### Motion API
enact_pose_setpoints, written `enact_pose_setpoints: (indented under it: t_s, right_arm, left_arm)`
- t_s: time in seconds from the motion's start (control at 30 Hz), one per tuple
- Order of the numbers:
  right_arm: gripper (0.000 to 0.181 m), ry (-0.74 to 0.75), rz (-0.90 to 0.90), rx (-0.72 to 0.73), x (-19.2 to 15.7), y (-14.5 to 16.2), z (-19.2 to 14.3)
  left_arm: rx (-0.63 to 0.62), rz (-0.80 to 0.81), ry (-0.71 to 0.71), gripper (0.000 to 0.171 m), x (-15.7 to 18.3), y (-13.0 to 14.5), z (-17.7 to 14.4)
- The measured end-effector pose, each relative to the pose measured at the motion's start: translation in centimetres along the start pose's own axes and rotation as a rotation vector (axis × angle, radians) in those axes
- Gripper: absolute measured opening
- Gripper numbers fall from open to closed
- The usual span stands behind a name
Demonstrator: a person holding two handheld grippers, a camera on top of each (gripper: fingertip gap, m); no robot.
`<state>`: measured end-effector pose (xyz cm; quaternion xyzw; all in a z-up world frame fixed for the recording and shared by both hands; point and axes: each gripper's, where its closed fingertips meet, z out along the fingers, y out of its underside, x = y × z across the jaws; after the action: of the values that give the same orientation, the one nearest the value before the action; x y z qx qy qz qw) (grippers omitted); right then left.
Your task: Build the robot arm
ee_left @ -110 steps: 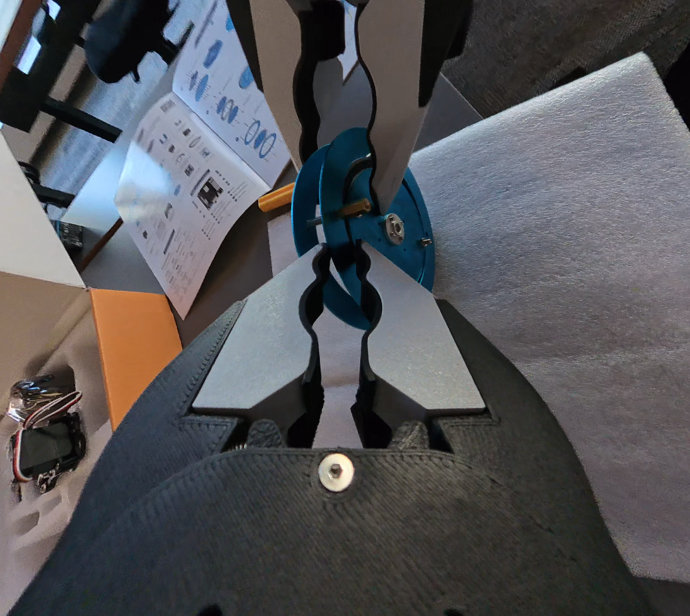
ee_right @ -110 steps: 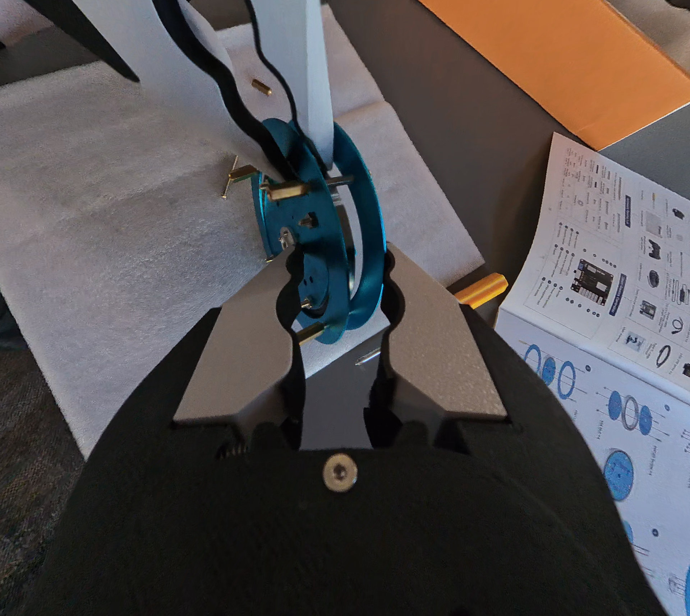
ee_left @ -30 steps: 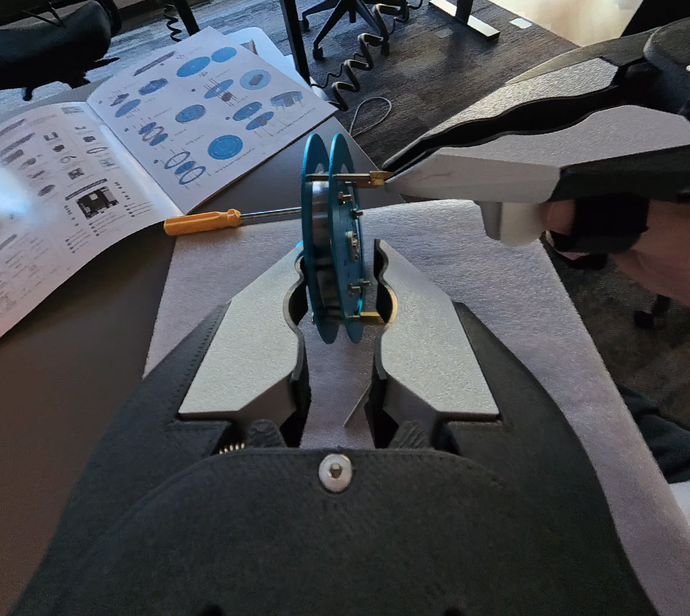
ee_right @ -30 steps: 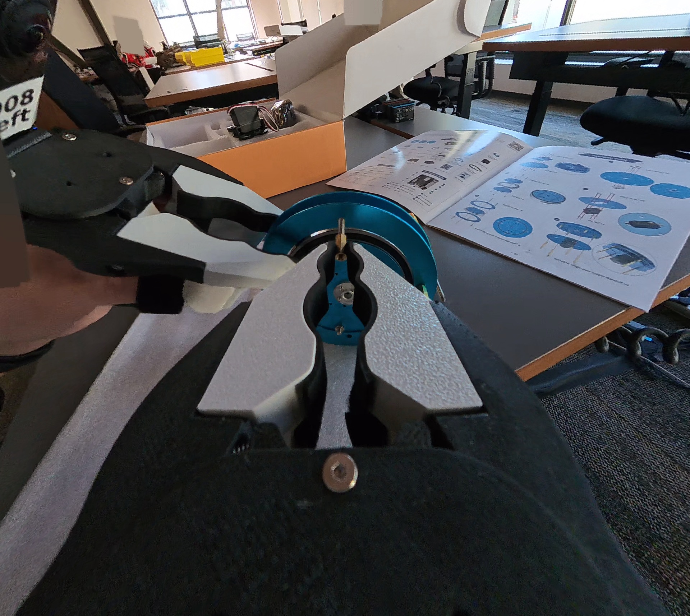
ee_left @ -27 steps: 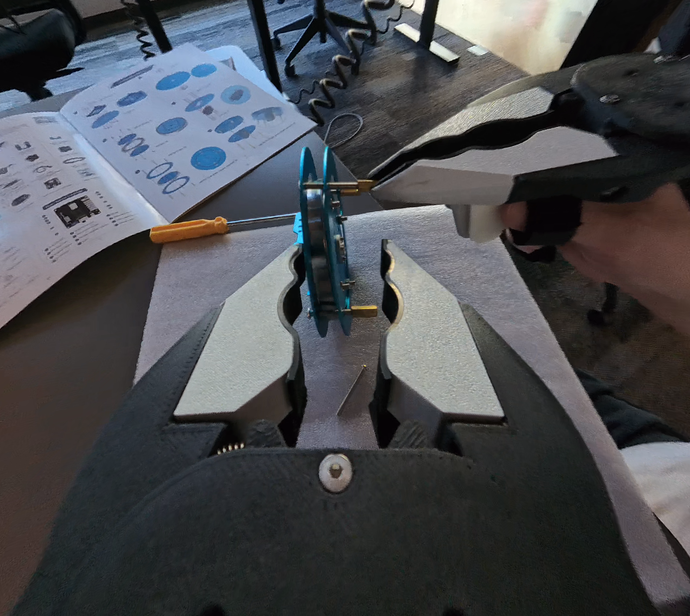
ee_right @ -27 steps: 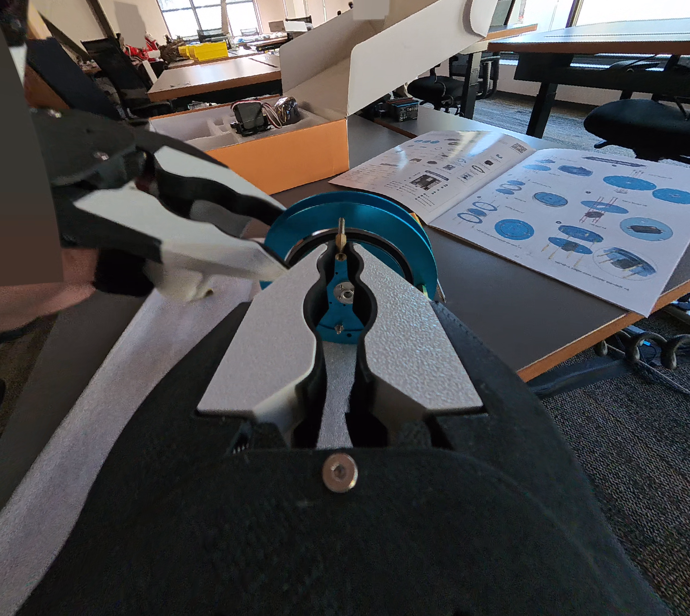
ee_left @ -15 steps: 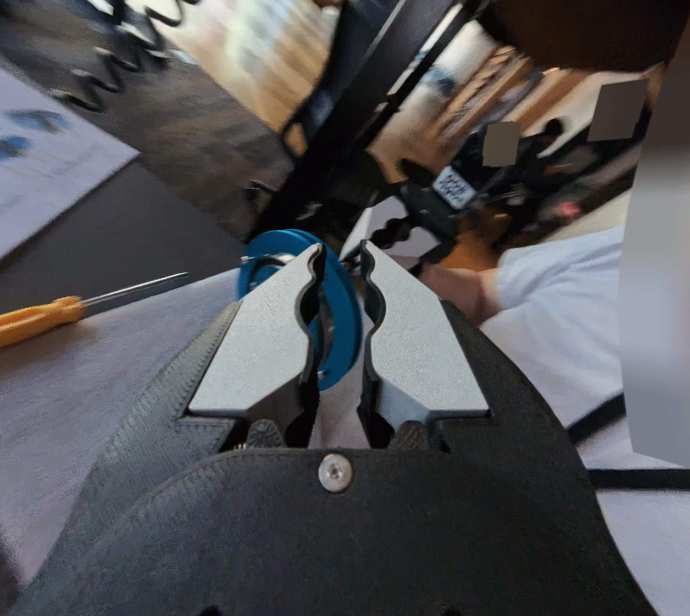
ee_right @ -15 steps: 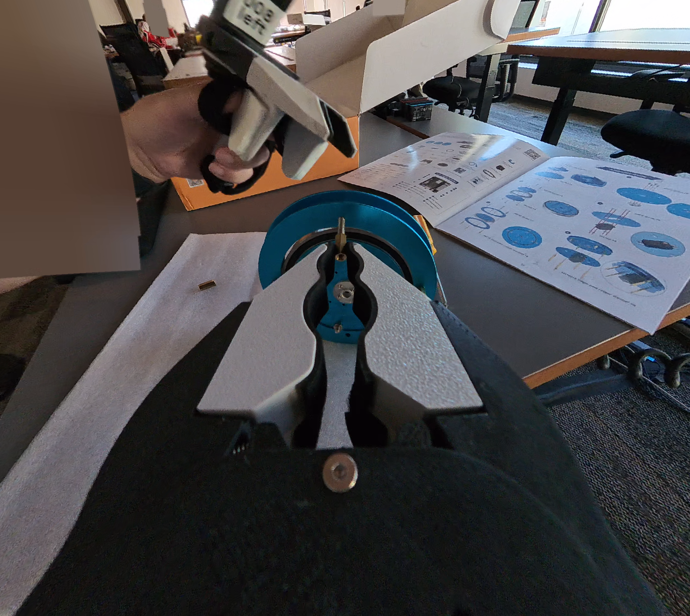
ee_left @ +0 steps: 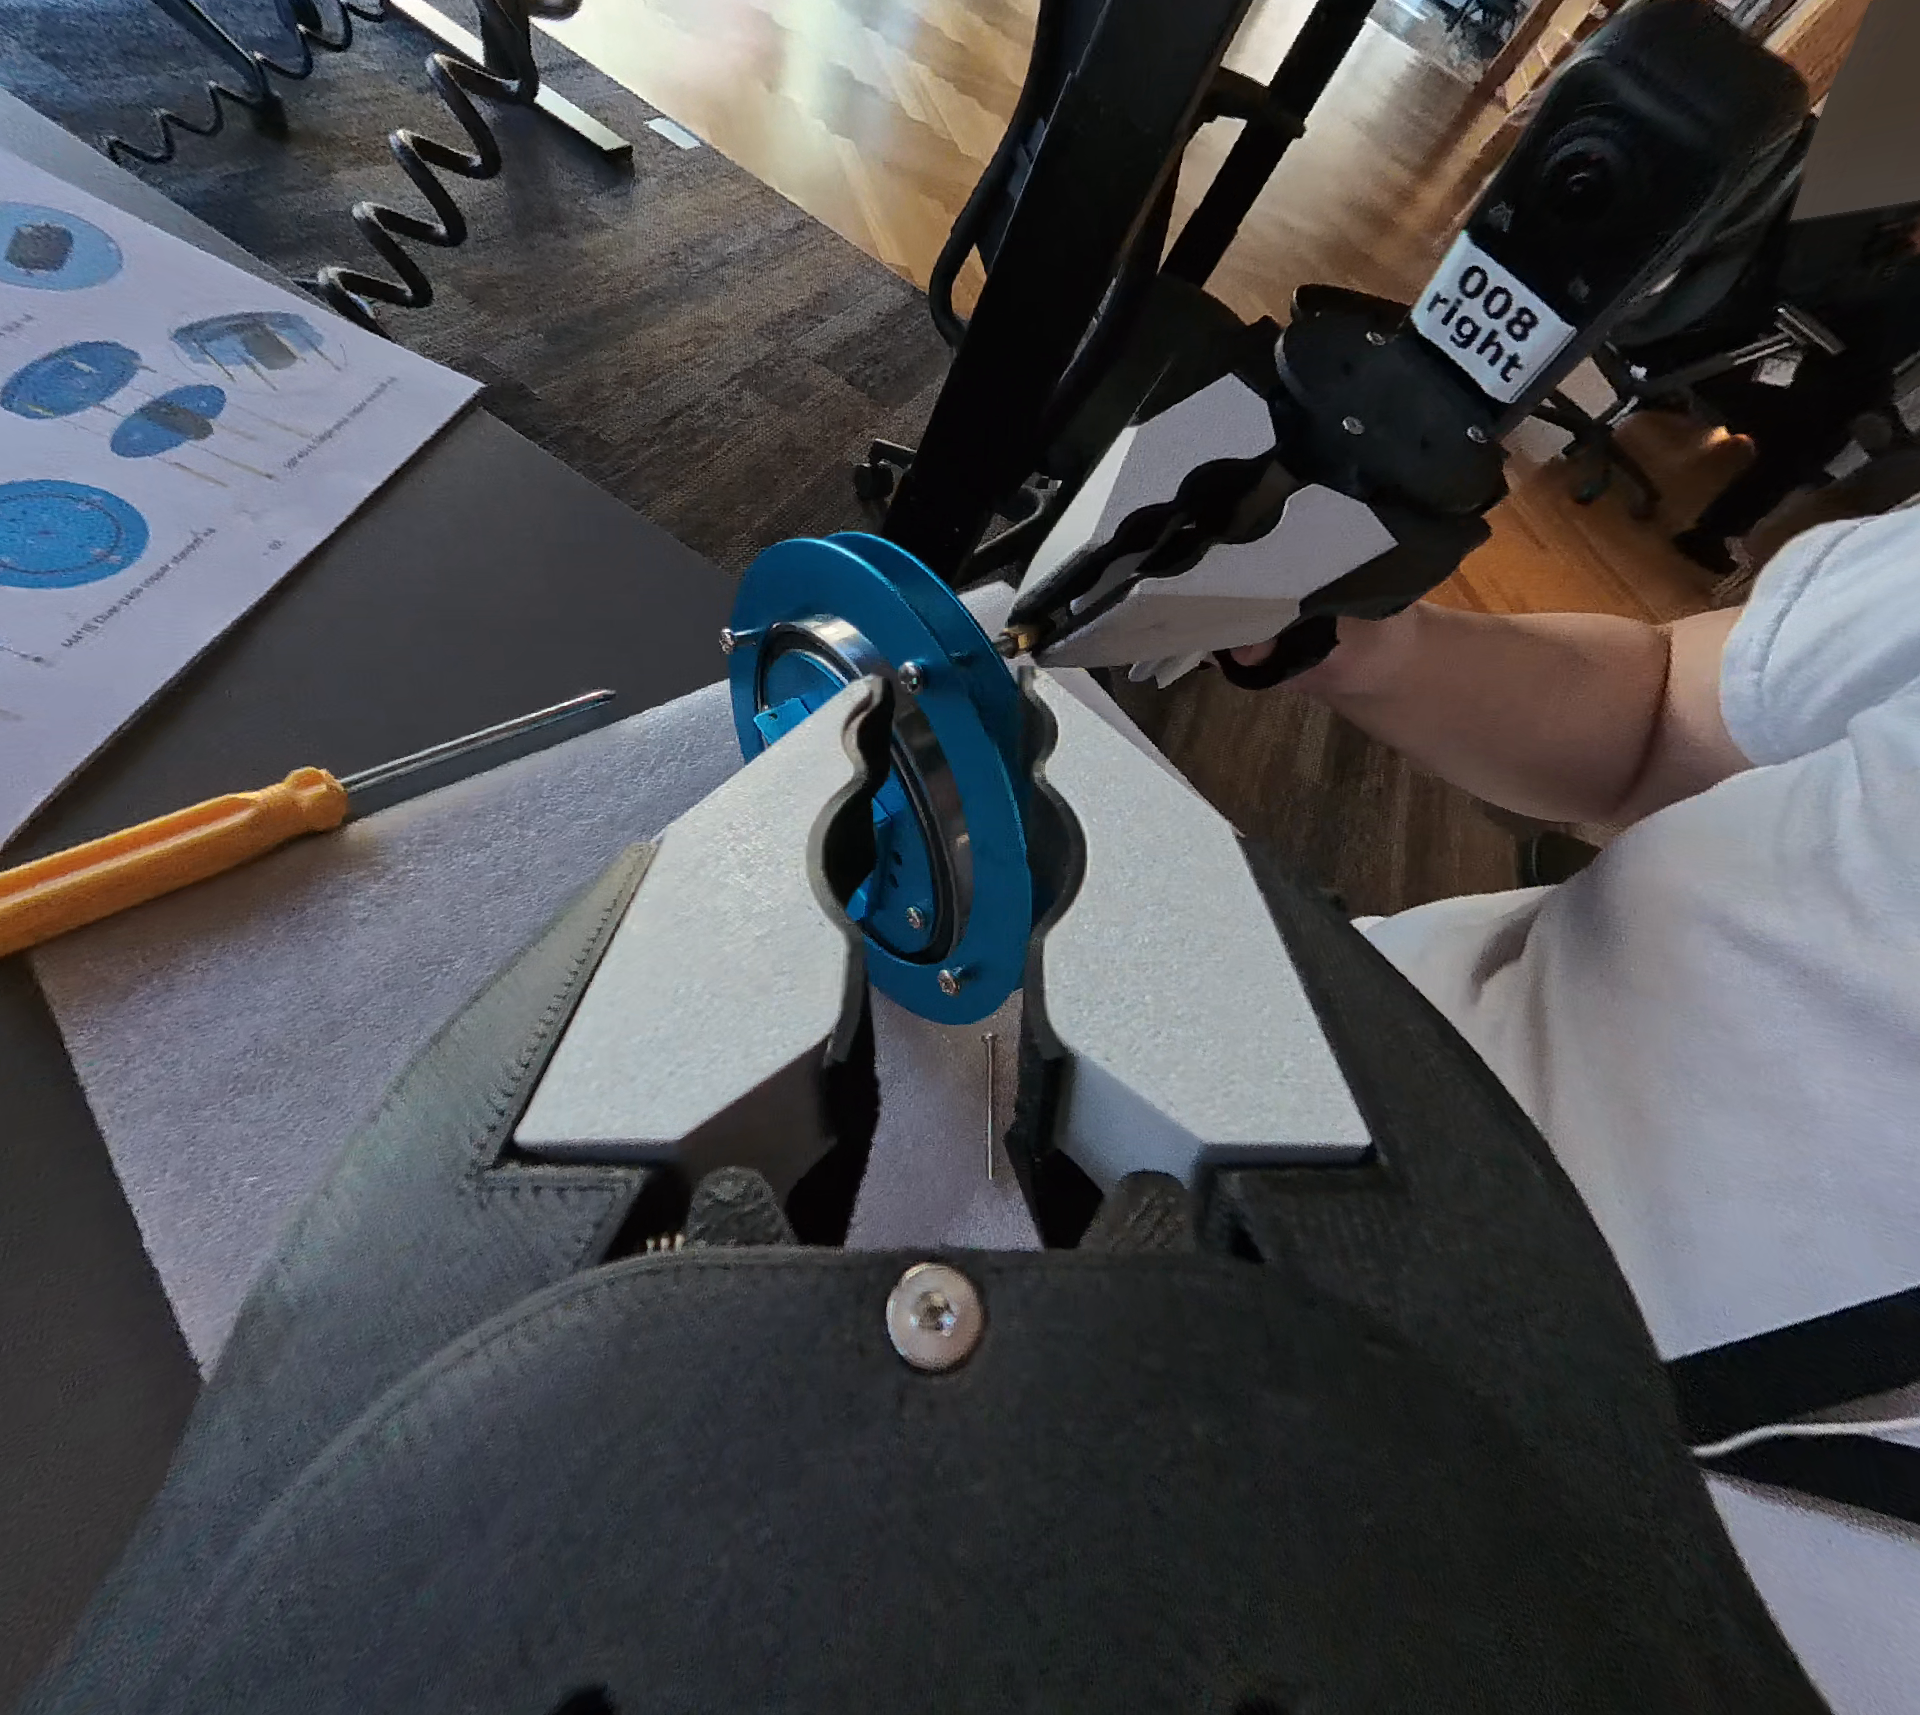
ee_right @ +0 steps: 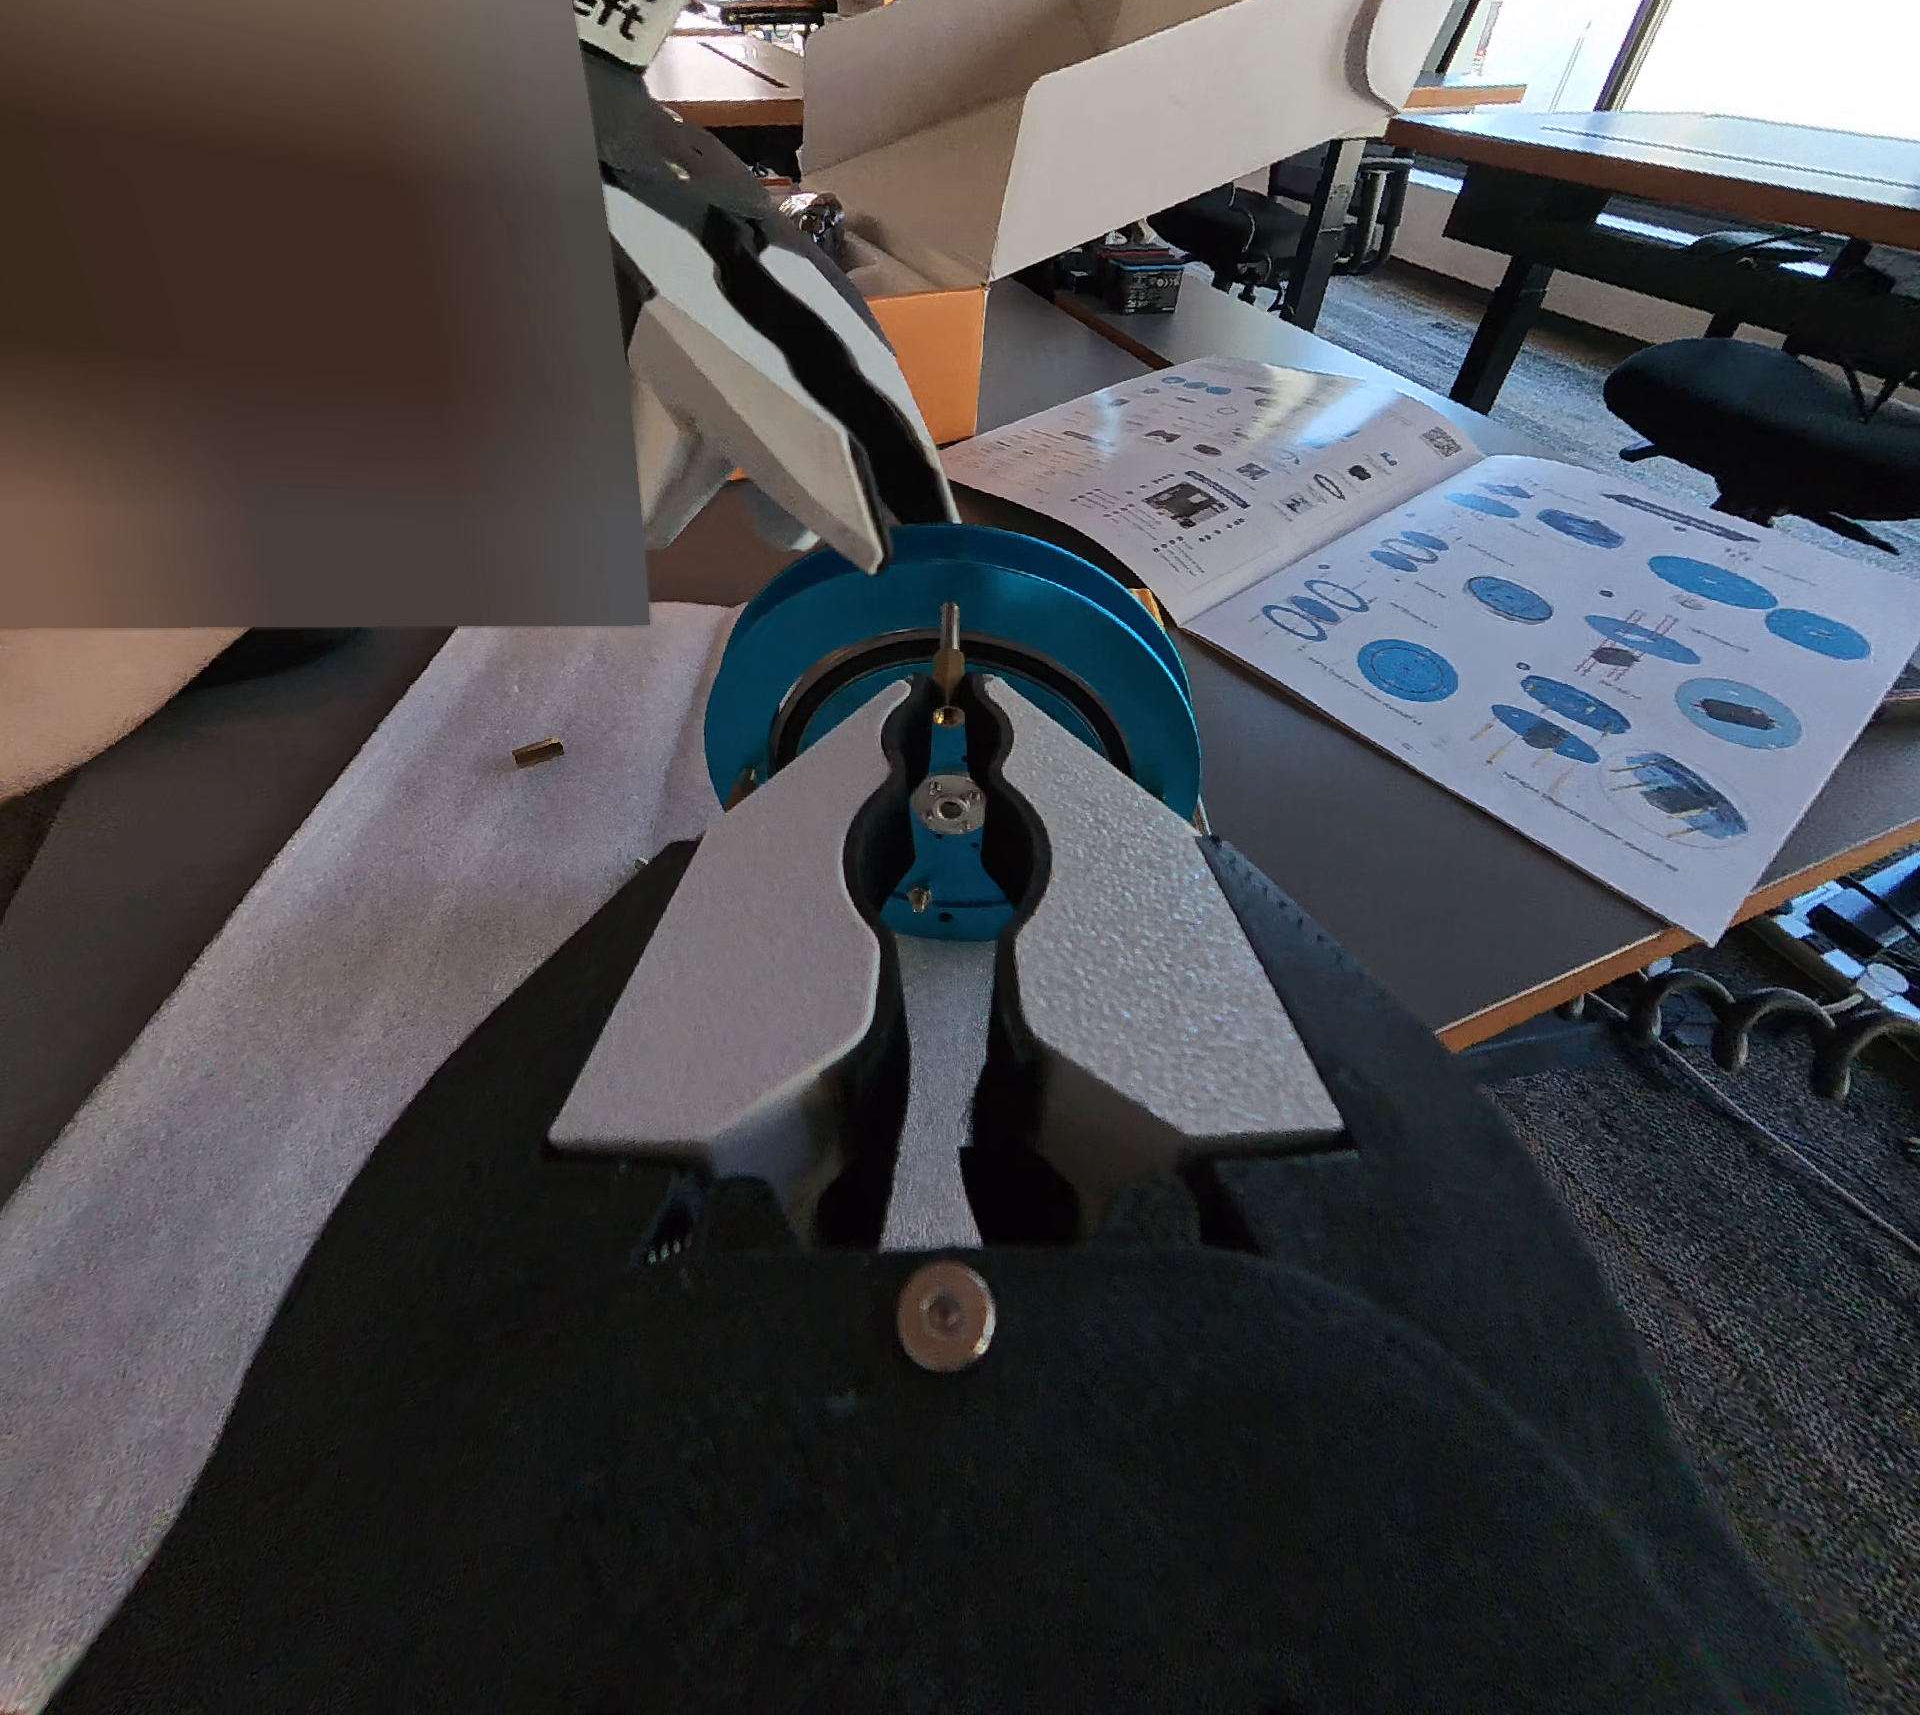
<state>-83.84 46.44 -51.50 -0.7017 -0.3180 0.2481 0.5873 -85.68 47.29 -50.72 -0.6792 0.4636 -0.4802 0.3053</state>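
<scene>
A blue two-disc assembly (ee_left: 992,855) stands on edge on a white foam sheet (ee_left: 312,990). My left gripper (ee_left: 956,689) is shut on its rim, one finger on each side. In the right wrist view the left gripper (ee_right: 883,559) comes down onto the top of the blue assembly (ee_right: 1039,616). My right gripper (ee_right: 951,689) is shut on a brass standoff (ee_right: 948,663) that sticks out of the assembly's face. The left wrist view shows the right gripper (ee_left: 1029,637) holding this standoff (ee_left: 1013,640) at the far rim.
An orange-handled screwdriver (ee_left: 177,855) lies at the foam's left edge. A thin pin (ee_left: 987,1104) and a loose brass standoff (ee_right: 537,751) lie on the foam. An open booklet (ee_right: 1507,626) and an orange box with a raised white lid (ee_right: 1091,107) lie beyond. The table edge (ee_right: 1662,938) is close on the right. Left and right tips are no more than a few centimetres apart.
My left gripper opened and let go of the assembly, swung round to another side and closed on its rim again. My right gripper stayed shut on the standoff.
</scene>
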Motion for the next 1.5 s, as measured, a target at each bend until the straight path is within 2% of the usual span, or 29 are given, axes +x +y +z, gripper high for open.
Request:
enact_pose_setpoints:
  t_s: [0.17,0.4,0.63,0.8,0.93,1.07,1.13,1.23,1.37,1.5]
  right_arm:
    - [0.004,0.015,-0.068,-0.015,0.3,0.1,0.0]
    - [0.004,-0.022,-0.077,-0.017,0.1,0.2,0.4]
    - [0.004,0.017,-0.078,-0.042,0.2,0.1,0.6]
    - [0.004,0.012,0.169,-0.026,0.0,0.1,0.7]
    - [0.004,-0.034,0.525,0.001,-0.2,0.2,0.8]
    - [0.004,-0.133,0.830,0.054,-0.4,0.0,0.5]
    - [0.004,-0.151,0.866,0.079,-0.1,0.1,0.3]
    - [0.004,-0.150,0.825,0.081,0.0,0.1,0.3]
    - [0.004,-0.143,0.774,0.061,0.0,0.1,0.4]
    - [0.004,-0.157,0.759,0.051,0.0,0.1,0.4]
  left_arm:
    - [0.060,0.089,-0.053,0.018,0.0,-0.3,0.2]
    - [0.110,0.026,-0.012,0.010,-0.4,-0.4,-0.2]
    - [0.129,0.062,-0.071,0.009,-0.8,-0.6,-0.2]
    - [0.146,0.072,-0.111,0.004,-0.9,-0.7,-0.2]
    - [0.138,0.126,-0.164,0.003,-1.0,-0.7,-0.2]
    - [0.143,0.131,-0.159,0.003,-0.7,-0.7,-0.1]
    - [0.144,0.135,-0.159,0.003,-0.7,-0.7,0.0]
    - [0.144,0.161,-0.175,0.003,-0.7,-0.7,0.0]
    - [0.137,0.159,-0.217,0.022,-1.5,-0.6,0.0]
    - [0.128,0.141,-0.149,0.012,-0.9,-0.3,0.5]
